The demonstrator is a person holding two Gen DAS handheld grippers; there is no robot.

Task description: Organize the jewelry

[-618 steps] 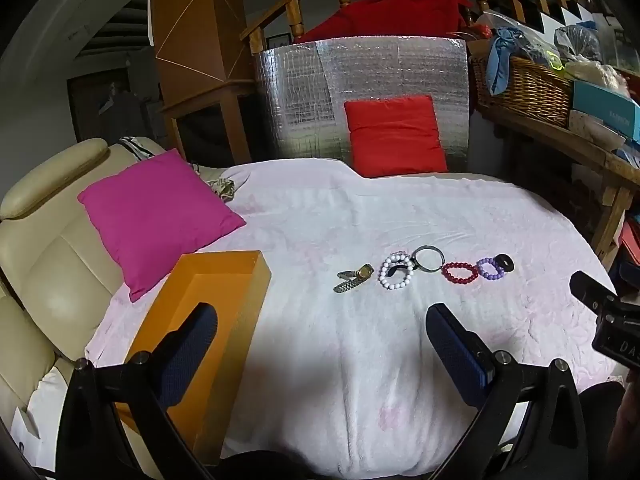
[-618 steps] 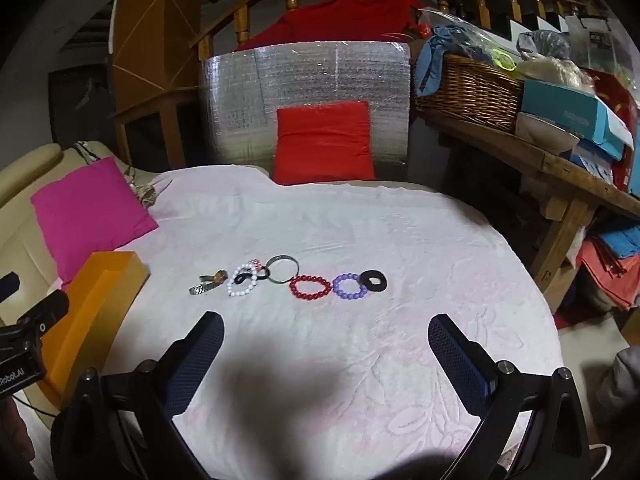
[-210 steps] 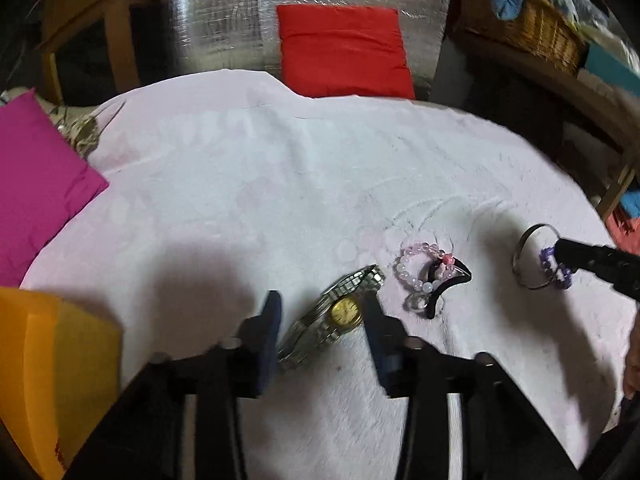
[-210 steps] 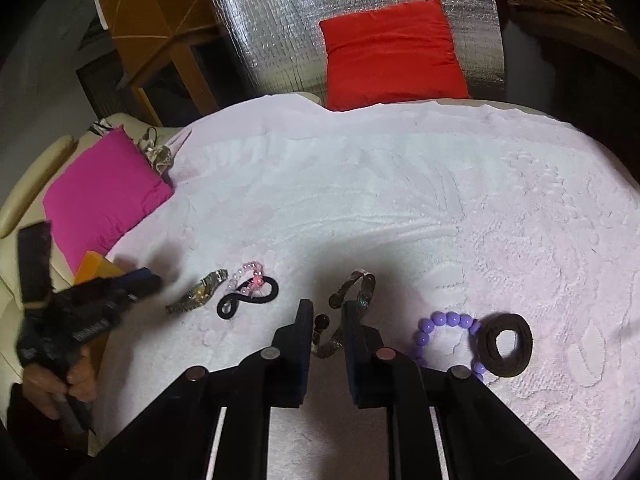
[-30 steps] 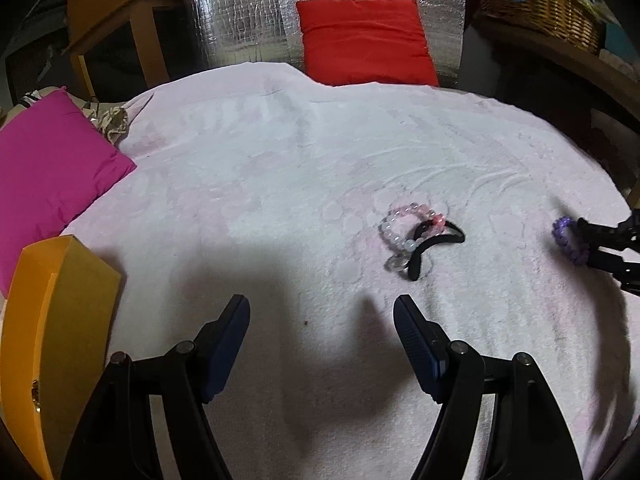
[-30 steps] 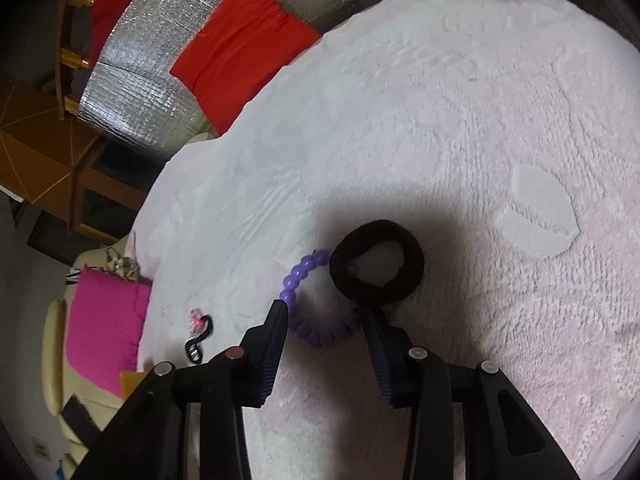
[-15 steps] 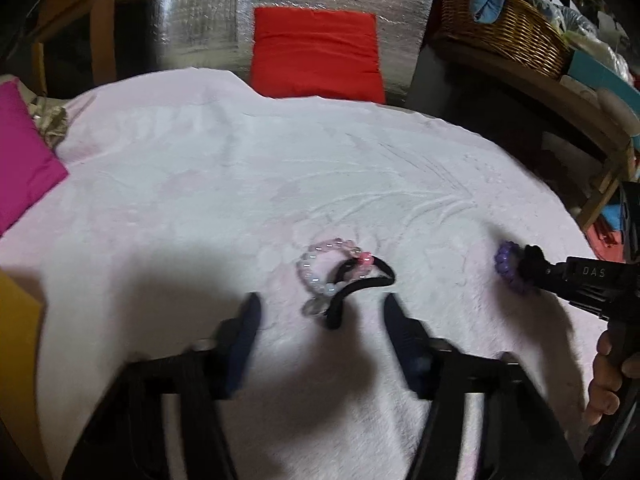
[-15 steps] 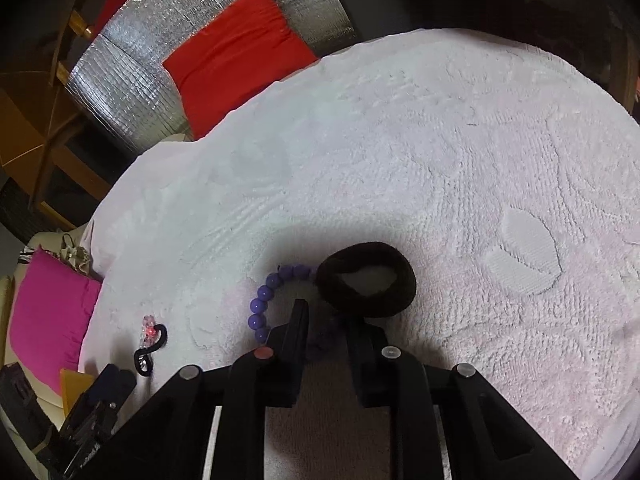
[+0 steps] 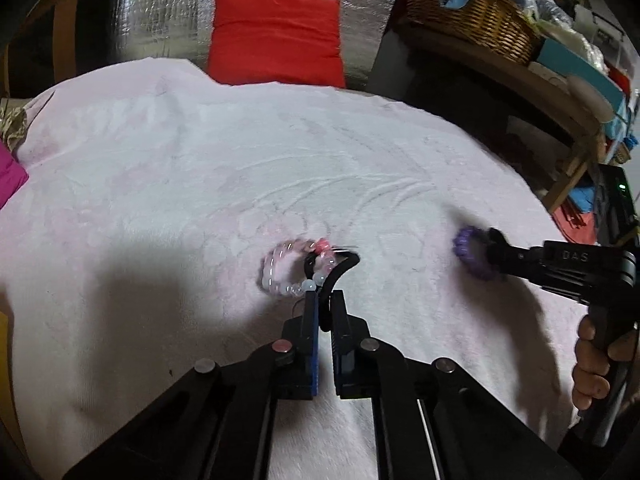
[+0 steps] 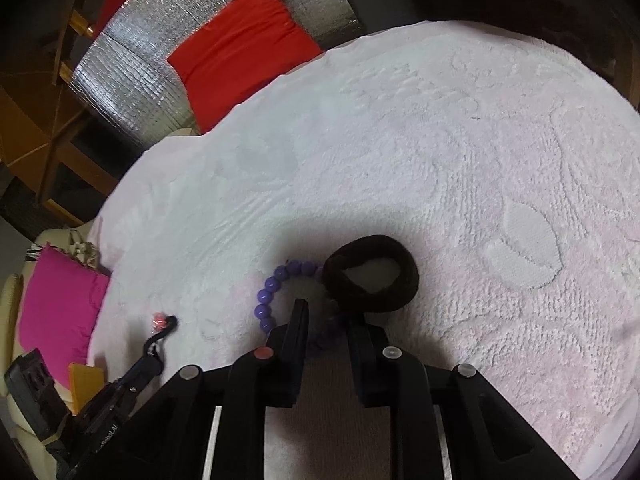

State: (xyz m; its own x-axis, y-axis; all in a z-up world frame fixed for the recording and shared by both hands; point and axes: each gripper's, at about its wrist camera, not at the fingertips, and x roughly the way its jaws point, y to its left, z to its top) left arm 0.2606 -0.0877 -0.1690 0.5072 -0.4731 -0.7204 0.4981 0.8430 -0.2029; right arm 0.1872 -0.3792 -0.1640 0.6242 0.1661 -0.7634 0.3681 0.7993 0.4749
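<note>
My left gripper (image 9: 325,300) is shut on a thin black hair tie (image 9: 340,270) that is tangled with a pink and clear bead bracelet (image 9: 280,266) on the pink blanket (image 9: 200,180). My right gripper (image 10: 326,316) is shut on a purple bead bracelet (image 10: 266,300), which touches a thick black scrunchie (image 10: 370,276) lying just beyond the fingers. The right gripper with the purple bracelet (image 9: 470,252) also shows in the left wrist view. The left gripper (image 10: 160,340) shows at the lower left of the right wrist view.
A red cushion (image 9: 276,38) leans on a silver foil panel (image 9: 160,12) at the back. A magenta cushion (image 10: 56,312) and the corner of an orange box (image 10: 84,382) are at the left. A wicker basket (image 9: 472,8) stands on a wooden shelf at the right.
My left gripper has moved forward and closed on the black hair tie; the pink bracelet is blurred from movement. My right gripper stays closed on the purple bracelet.
</note>
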